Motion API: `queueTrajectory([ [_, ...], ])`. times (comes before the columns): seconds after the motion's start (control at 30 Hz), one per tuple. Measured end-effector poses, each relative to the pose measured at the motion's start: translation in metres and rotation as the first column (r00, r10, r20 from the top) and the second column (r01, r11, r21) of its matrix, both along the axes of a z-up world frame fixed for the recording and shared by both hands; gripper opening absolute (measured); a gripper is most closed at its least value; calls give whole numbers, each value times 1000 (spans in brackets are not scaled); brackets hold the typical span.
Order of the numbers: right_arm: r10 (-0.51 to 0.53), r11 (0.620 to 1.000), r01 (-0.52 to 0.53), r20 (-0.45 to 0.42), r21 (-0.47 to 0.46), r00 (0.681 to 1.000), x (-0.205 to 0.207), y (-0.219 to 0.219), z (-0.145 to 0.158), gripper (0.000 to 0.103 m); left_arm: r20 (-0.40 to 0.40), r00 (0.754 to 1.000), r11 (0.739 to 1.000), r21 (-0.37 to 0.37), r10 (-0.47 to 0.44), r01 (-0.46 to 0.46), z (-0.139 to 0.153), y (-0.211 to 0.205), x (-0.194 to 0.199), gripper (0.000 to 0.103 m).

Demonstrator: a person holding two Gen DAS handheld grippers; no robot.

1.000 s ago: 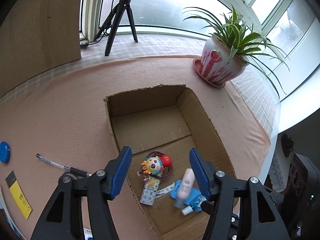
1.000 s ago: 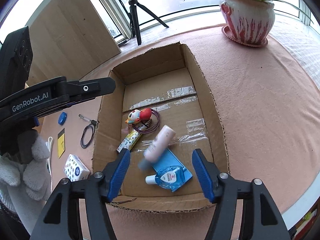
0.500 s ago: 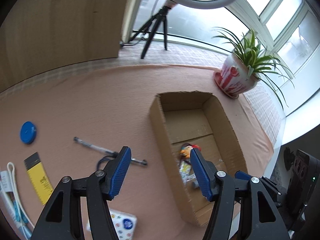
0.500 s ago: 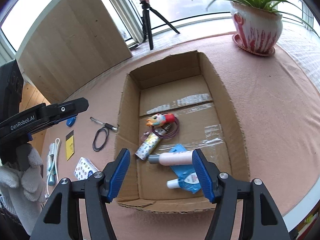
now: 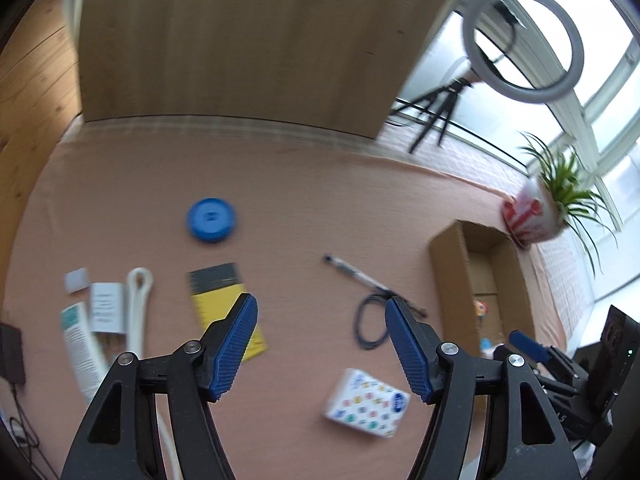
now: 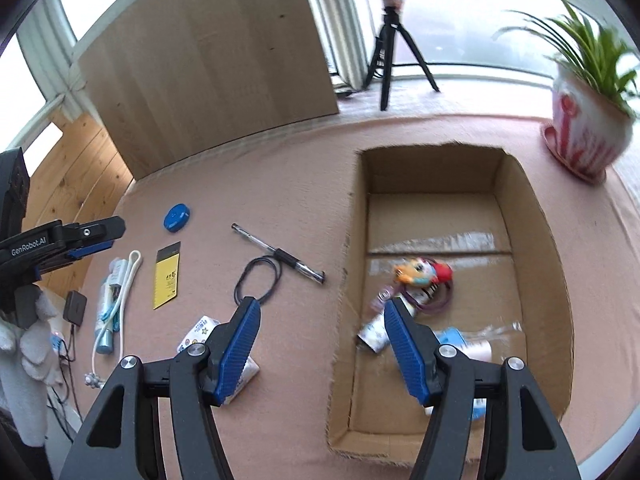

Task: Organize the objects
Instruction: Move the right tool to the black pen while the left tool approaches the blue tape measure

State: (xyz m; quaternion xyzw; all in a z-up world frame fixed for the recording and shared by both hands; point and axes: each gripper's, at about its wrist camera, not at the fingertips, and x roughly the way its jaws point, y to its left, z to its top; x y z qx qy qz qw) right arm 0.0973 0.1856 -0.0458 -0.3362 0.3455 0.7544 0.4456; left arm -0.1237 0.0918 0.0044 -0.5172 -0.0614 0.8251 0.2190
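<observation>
My left gripper (image 5: 320,344) is spread wide with nothing between its pads, hanging over the pink cloth (image 5: 304,200). Only this view shows the tissue pack (image 5: 366,408) whole, just below my right pad; the black cord loop (image 5: 370,326) lies beside that pad's tip, with the pen (image 5: 362,278) beyond it. The yellow card (image 5: 230,308) sits partly behind my left pad, and the blue disc (image 5: 211,220) lies well ahead.

My right gripper (image 6: 320,346) is likewise spread and empty, straddling the near left wall of the cardboard box (image 6: 350,240). Only this view looks into the box: the toy figure (image 6: 420,272) ahead of my right pad, a white tube (image 6: 476,348) to its right, partly hidden. Here my left finger covers much of the tissue pack. The potted plant (image 6: 588,120) stands beyond the box.
</observation>
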Motion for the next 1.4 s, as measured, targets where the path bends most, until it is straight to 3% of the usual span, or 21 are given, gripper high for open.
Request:
queueTrajectory([
  [0.2, 98, 995, -98, 55, -4, 994, -37, 18, -1, 61, 19, 991, 991, -27, 132, -132, -9, -76, -11, 72],
  [0.37, 191, 981, -186, 148, -49, 970, -70, 38, -10, 61, 39, 975, 976, -40, 218, -216, -19, -127, -16, 72],
  [0.63, 290, 956, -267, 284, -118, 914, -115, 63, -42, 60, 55, 962, 963, -42, 269, -267, -27, -142, -22, 72],
  [0.77, 293, 953, -259, 275, -155, 916, -121, 79, -52, 60, 74, 957, 960, -52, 280, -277, -33, -151, -33, 72],
  [1.0, 270, 952, -222, 235, -212, 934, -128, 106, -61, 60, 76, 976, 975, -109, 205, -196, -44, -127, -63, 72],
  [1.27, 335, 925, -262, 271, -275, 902, -151, 113, -78, 50, 94, 993, 984, -169, 76, -59, -64, -61, -99, 72],
  [1.4, 334, 924, -250, 297, -288, 894, -151, 114, -85, 44, 110, 992, 981, -192, 54, -32, -76, -39, -113, 72],
])
